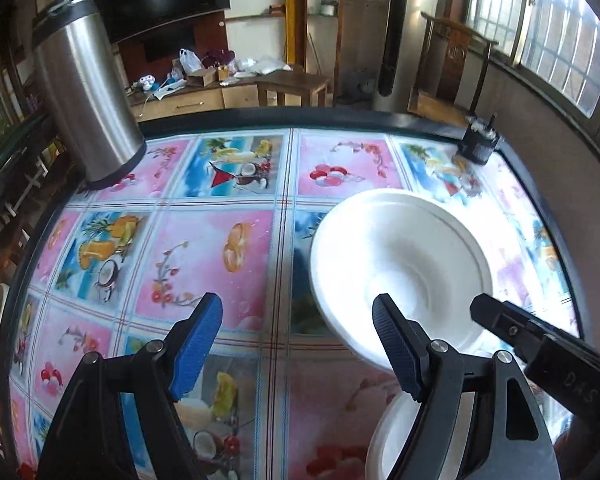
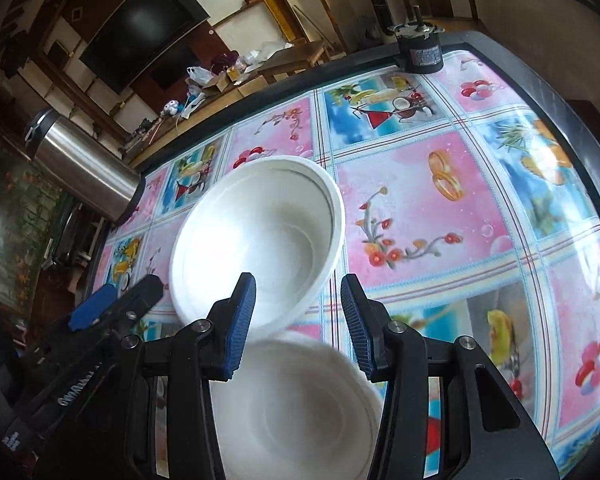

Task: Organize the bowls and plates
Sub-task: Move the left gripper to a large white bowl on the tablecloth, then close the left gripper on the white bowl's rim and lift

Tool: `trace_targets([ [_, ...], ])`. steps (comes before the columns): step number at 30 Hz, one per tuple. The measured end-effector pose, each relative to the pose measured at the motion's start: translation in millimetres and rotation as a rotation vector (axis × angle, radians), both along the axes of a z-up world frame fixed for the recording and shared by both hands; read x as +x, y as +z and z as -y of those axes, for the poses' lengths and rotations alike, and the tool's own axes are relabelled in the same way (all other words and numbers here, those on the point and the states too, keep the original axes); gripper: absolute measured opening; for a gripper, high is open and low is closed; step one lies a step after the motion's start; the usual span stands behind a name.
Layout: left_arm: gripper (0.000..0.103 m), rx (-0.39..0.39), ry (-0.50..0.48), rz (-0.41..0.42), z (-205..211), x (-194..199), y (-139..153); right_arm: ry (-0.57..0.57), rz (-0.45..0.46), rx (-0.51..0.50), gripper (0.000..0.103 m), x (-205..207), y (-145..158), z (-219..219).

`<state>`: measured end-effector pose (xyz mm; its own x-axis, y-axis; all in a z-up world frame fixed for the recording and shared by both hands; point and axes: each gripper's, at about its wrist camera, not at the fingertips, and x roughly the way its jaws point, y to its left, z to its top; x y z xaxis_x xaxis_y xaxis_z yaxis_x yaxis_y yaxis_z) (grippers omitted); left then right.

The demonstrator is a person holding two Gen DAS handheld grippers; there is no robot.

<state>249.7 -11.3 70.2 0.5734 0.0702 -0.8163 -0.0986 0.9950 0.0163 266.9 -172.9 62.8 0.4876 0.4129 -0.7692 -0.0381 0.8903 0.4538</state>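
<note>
Right hand-held gripper (image 2: 298,320) wide open, straddling the near rim of a tilted white bowl (image 2: 260,240) above the worktop (image 2: 440,200); left hand-held gripper (image 1: 298,340) likewise wide, holding nothing, beside the bowl. Second bowl (image 2: 296,408) directly below. Probably foam: light, easily dented, best pinched gently at the rim.

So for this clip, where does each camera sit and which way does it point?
Left wrist: sits on the left hand-held gripper, looking forward and down over the table; its open blue-padded fingers show, with the right hand-held gripper entering from the right.
Right wrist: sits on the right hand-held gripper, tilted, looking down at the white bowl; its open fingers and the left hand-held gripper show.
Shared: white bowl, steel flask, black motor.
</note>
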Motion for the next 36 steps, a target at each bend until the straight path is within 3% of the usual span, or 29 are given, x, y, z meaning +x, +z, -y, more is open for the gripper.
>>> trace_targets([
  [6, 0.078, 0.014, 0.015, -0.061, 3.1, 23.6, -20.2, 0.014, -0.003, -0.066, 0.044, 23.4, -11.5, 4.4],
  [7, 0.077, 0.007, 0.021, -0.075, 1.9, 25.8, -24.0, 0.021, 0.001, -0.074, 0.041, 26.5, -12.9, 4.7],
  [8, 0.076, 0.008, 0.024, -0.083, 1.5, 27.7, -26.8, 0.026, 0.005, -0.088, 0.029, 28.4, -13.8, 4.1],
  [9, 0.074, 0.008, 0.024, -0.089, 1.4, 28.8, -29.3, 0.034, 0.004, -0.117, 0.023, 30.5, -15.6, 1.7],
  [13, 0.033, -0.021, -0.021, -0.145, 5.6, 30.1, -41.2, 0.065, 0.007, -0.111, 0.017, 31.0, -18.9, -1.7],
  [15, 0.021, -0.011, -0.034, -0.147, 10.1, 28.7, -40.0, 0.067, 0.036, -0.090, 0.012, 25.6, -10.7, -2.9],
  [18, 0.021, -0.020, -0.030, -0.114, 7.7, 23.6, -30.1, 0.072, 0.062, -0.120, 0.012, 19.4, 0.9, -8.3],
  [25, 0.018, -0.029, -0.008, -0.040, -14.1, 0.7, 15.6, 0.089, 0.099, -0.065, 0.012, -2.6, 30.9, -18.3],
  [36, 0.019, -0.050, 0.015, -0.025, -63.6, -95.2, 47.4, 0.188, 0.149, -0.055, 0.012, -82.1, 74.7, -63.2],
])
